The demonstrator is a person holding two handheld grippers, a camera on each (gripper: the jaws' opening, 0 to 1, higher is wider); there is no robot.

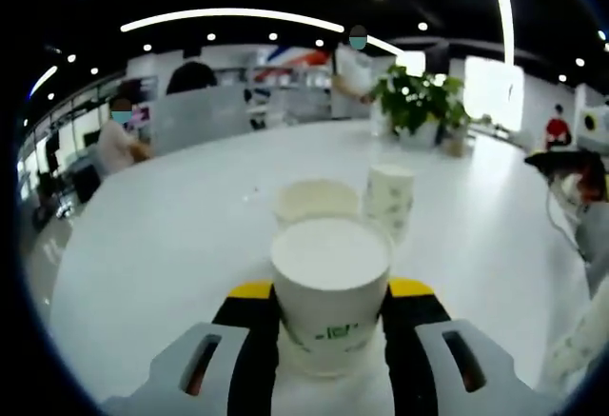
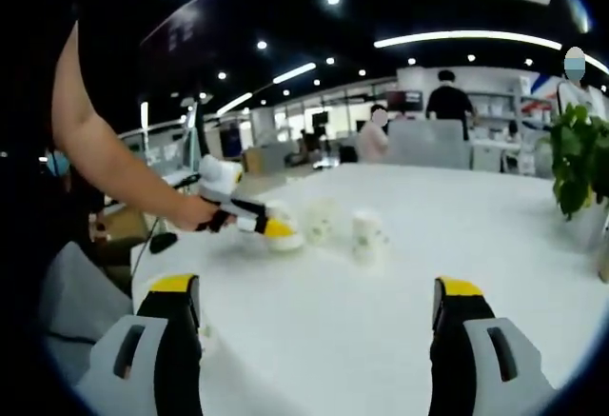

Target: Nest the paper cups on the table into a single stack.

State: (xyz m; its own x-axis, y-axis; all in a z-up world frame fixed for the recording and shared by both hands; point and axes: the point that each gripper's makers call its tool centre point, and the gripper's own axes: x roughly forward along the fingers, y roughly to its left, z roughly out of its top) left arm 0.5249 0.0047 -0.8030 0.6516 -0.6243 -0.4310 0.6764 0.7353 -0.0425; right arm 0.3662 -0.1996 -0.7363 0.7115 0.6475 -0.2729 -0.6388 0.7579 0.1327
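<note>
— What is the left gripper (image 1: pixel 330 326) doing?

— It has a white paper cup (image 1: pixel 330 287) with green print squeezed between its two yellow-tipped jaws. The cup stands upright, open end up, right between them, down by the white table (image 1: pixel 171 235).

— Are there more cups?

— Yes. Just behind the held one there is a second cup (image 1: pixel 316 200), and you can see into its open mouth. Beside that one, a bit to the right, is a third cup (image 1: pixel 390 201) with little marks on its side. It looks flipped over, but it is too blurry to be sure.

— And the right gripper (image 2: pixel 319 326)?

— Its jaws are spread wide apart with nothing between them, just bare table (image 2: pixel 495 235). From that side you can see a person's hand (image 2: pixel 195 212) holding the left gripper (image 2: pixel 271 227) against its cup, though the cup is hard to make out there. Another cup (image 2: pixel 318 220) sits close beside it, and a printed one (image 2: pixel 366 236) stands a little farther right, apart from the others.

— Anything else on the table?

— A leafy green plant (image 1: pixel 419 100) in a pot at the far end.
</note>
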